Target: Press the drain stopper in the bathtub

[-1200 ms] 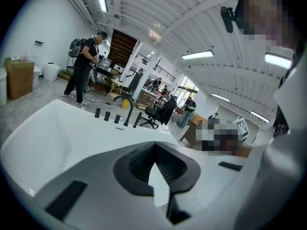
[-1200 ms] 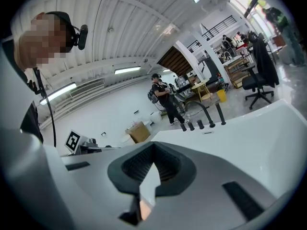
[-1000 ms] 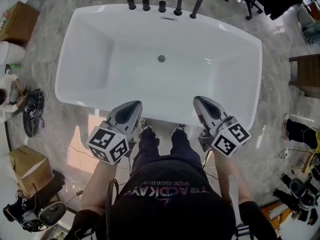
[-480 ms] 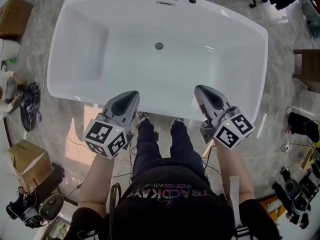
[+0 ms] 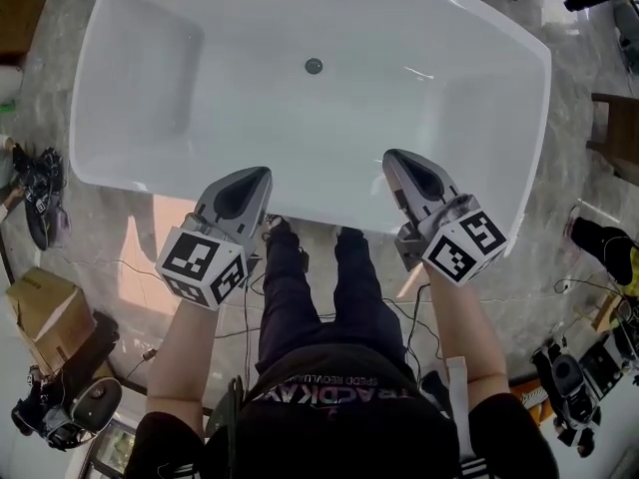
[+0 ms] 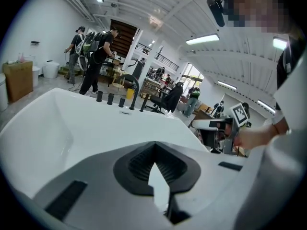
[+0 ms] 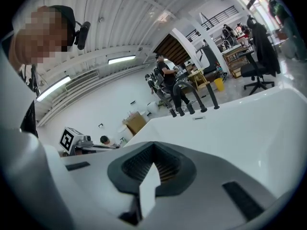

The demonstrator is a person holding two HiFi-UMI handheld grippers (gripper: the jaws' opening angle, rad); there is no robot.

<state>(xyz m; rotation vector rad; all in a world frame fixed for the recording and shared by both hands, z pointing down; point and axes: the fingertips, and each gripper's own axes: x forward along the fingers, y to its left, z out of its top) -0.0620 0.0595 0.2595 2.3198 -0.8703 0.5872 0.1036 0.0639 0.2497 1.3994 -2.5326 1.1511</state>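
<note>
Head view: the small round grey metal drain stopper point(image 5: 314, 66) sits untouched on the floor of the white glossy bathtub point(image 5: 479, 118), at twelve o'clock from the person. The left gripper point(image 5: 255, 176) and right gripper point(image 5: 397, 158) hover over the near rim, at seven and five o'clock of the stopper. Each has its jaws closed tip to tip on nothing, probably to give a blunt point for pressing. Either must reach well forward and down.

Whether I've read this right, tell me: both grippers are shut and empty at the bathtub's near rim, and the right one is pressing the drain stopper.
Wrong on the pressing. The head view shows the right gripper at the bathtub's near rim, well apart from the drain stopper mid-floor. The rest stands.
</note>
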